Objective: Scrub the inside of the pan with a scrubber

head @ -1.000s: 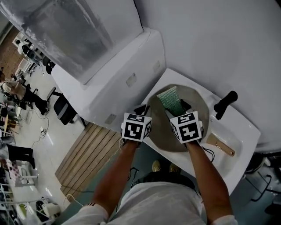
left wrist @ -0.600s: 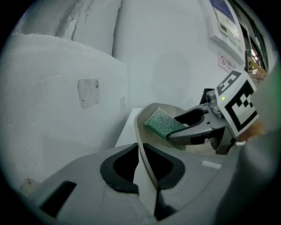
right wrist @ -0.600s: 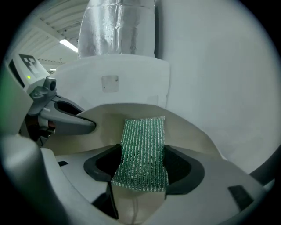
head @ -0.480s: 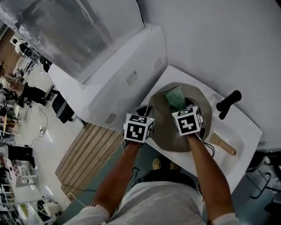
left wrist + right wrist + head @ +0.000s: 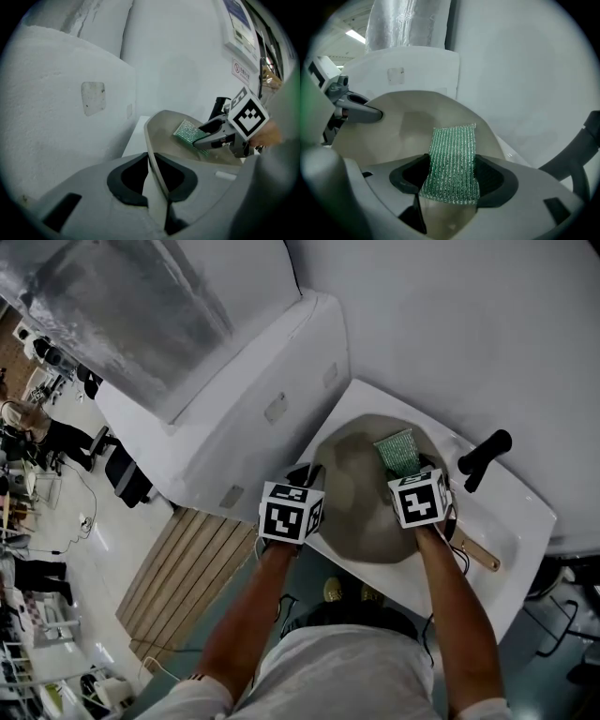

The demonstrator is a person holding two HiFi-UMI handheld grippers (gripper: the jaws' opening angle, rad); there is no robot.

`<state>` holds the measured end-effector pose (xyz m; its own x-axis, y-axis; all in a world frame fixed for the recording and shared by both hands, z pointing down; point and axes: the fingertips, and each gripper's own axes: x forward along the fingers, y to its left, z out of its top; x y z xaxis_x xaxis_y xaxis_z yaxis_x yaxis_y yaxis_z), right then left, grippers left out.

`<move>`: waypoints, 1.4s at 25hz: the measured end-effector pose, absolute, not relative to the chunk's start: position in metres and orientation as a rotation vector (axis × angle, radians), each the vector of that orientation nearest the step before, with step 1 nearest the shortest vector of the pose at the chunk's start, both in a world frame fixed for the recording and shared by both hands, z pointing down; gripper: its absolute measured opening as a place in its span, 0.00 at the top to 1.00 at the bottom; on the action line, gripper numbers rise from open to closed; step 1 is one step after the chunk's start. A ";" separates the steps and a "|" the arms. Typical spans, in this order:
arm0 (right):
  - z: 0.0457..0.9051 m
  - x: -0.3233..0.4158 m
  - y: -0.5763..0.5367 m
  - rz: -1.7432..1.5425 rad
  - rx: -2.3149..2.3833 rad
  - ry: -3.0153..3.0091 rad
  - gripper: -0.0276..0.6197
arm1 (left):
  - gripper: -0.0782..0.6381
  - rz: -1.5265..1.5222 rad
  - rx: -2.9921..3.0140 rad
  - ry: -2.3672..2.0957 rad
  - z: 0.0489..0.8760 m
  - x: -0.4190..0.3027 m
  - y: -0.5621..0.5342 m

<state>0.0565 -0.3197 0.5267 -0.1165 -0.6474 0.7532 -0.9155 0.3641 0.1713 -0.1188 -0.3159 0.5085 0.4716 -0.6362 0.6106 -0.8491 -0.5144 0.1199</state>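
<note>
Pan (image 5: 361,512): in the sink (image 5: 511,512), handle (image 5: 478,554) pointing back toward your right, rim clamped in your left gripper (image 5: 157,173). Scrubber (image 5: 454,159): pinched in your right gripper (image 5: 452,180), long axis running straight out from the jaws over the pan's inside.

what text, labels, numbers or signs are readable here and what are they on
No text reads clearly.
Wall poster: print too small and blurred to read.
Small wall sign: red mark, wording blurred.
Plate on the white cabinet: blurred, nothing legible.
</note>
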 end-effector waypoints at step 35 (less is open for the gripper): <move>0.554 0.034 -0.286 0.498 1.158 -1.795 0.49 | 0.84 0.653 2.281 -1.259 0.515 -0.118 -0.310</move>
